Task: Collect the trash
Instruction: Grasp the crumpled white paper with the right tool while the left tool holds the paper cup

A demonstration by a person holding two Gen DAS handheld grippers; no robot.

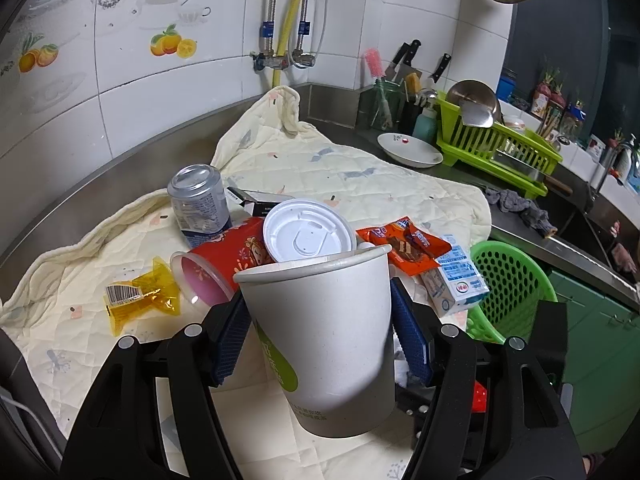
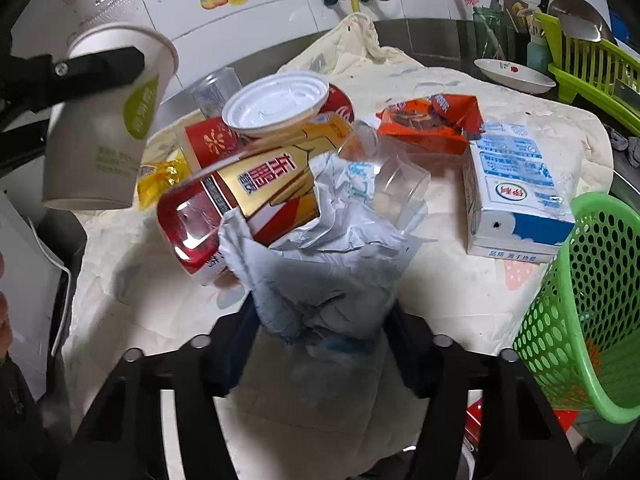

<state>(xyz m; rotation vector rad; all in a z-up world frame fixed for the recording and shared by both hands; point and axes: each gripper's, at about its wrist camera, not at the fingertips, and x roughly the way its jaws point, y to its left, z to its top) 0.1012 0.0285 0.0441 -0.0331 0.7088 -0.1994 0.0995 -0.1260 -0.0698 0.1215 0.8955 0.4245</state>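
- Your left gripper [image 1: 320, 334] clamps a white paper cup [image 1: 324, 344] with a green patch on its side; the blue pads [image 1: 230, 344] press its wall from both sides, and the cup hangs above the cloth, tilted.
- Your right gripper [image 2: 320, 336] is closed on a crumpled pale plastic wrapper [image 2: 320, 272], pinched between its fingers and lifted just over the cloth.
- The rest of the trash lies on a cream quilted cloth [image 1: 360, 176] spread over the steel counter [image 1: 120, 176].
- Behind the cup in your left view: a white plastic lid [image 1: 308, 230] resting on a red paper cup [image 1: 224, 260] lying on its side, and a silver can [image 1: 200, 204] behind those.
- A yellow wrapper [image 1: 140, 296] lies to the left, apart from the pile.
- An orange snack packet [image 1: 404, 244] touches a small blue-and-white milk carton [image 1: 456, 280] on the right.
- A red-and-gold can [image 2: 248, 192] lies on its side just beyond the wrapper in your right view.
- The green perforated basket [image 2: 592, 300] stands at the cloth's right edge, beside the carton.
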